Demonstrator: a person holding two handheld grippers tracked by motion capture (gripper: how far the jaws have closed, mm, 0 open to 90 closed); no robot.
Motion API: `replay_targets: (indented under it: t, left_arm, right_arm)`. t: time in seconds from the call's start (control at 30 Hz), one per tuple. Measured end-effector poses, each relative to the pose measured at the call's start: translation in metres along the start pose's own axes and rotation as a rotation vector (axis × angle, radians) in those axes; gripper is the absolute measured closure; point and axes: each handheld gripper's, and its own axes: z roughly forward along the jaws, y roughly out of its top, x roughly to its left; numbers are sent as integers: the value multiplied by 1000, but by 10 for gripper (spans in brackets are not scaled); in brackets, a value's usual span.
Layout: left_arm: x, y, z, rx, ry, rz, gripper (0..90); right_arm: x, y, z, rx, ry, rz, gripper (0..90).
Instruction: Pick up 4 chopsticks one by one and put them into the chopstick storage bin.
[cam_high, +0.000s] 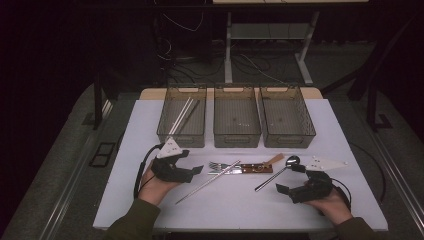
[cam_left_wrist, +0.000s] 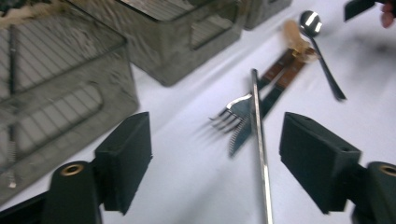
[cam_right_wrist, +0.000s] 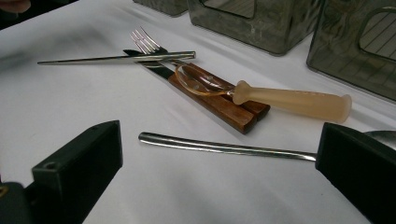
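White cloth covers the table (cam_high: 240, 205), the broadest thing in sight. Beyond both pairs of jaws, along the far edge, stand three smoky clear plastic bins side by side: the left bin (cam_high: 182, 116) holds a few long thin rods, while the middle bin (cam_high: 236, 116) and the right bin (cam_high: 286, 117) look bare inside.

Next in size are the two tools. The left gripper (cam_high: 196, 170) is held in the person's left hand (cam_high: 155, 186) near the table's near-left part; its jaws stand well apart with nothing between the pads, as the left gripper view shows (cam_left_wrist: 215, 163). The right gripper (cam_high: 289, 180) sits in the right hand (cam_high: 332, 205), jaws likewise wide apart and gripping nothing (cam_right_wrist: 219, 177).

Between the two tools lies the cutlery. A long steel chopstick (cam_left_wrist: 259, 154) runs out ahead between the left jaws, crossing over a fork (cam_left_wrist: 233, 114) and a knife with a serrated blade (cam_left_wrist: 240, 135), both with brown wooden handles (cam_right_wrist: 224, 105). A small translucent amber spoon (cam_right_wrist: 289, 100) rests on top of those handles, ahead of the right jaws. A steel spoon (cam_high: 277, 175) lies nearest the right jaws, its handle (cam_right_wrist: 224, 147) stretching across the gap between them on the cloth.
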Motion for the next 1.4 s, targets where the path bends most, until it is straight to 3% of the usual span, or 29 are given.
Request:
replay_targets:
  t: [0.33,0.53,0.77,1.13,1.2,1.4]
  left_arm:
    - [-15,-12,9,44,-42,31,592]
    - [-16,-13,16,68,-64,19,693]
    - [-19,-16,32,133,-101,26,733]
    - [-22,-21,46,217,-120,48,774]
    - [-22,-21,46,216,-118,67,784]
    - [-20,-24,47,197,-116,45,831]
  right_arm:
    - [0,0,0,-1,-4,-4,10]
    - [0,0,0,2,-3,-3,10]
    - [1,0,0,2,-3,-5,10]
    - [1,0,0,4,-5,-4,10]
    - [1,0,1,6,-4,-4,10]
    - [1,0,1,7,-6,-6,10]
